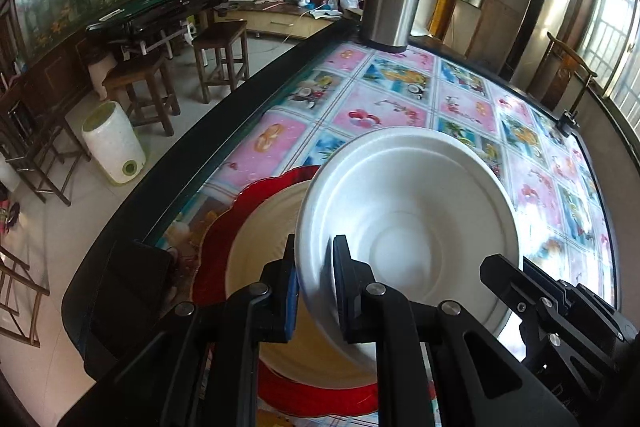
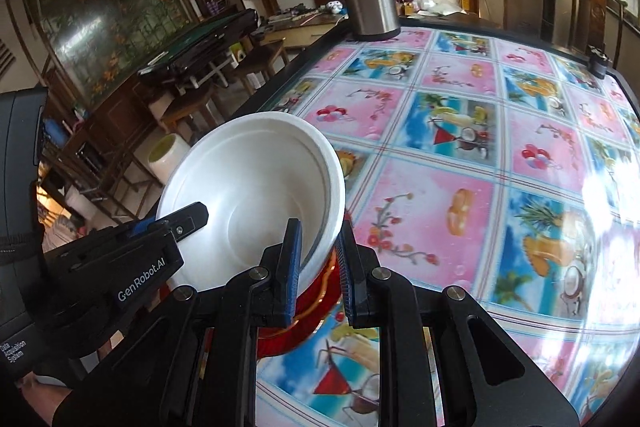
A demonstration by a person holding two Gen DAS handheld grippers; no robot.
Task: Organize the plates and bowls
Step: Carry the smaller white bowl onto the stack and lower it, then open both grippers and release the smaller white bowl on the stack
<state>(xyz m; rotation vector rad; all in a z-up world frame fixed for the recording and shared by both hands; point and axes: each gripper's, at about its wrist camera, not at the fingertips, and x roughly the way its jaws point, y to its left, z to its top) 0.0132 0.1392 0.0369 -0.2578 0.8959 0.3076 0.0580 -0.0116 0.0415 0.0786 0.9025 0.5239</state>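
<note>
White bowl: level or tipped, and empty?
Tipped and empty: the white bowl is held by both the left gripper and right gripper, its bare inside showing.

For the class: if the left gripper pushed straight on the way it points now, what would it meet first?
The left gripper is already clamped on the rim of the white bowl, so the bowl wall comes first. Beyond it probably lies the patterned tablecloth; depth is unclear.

"GenRobot.AI" on left gripper [image 2: 192, 223], "Data Acquisition System"
</note>
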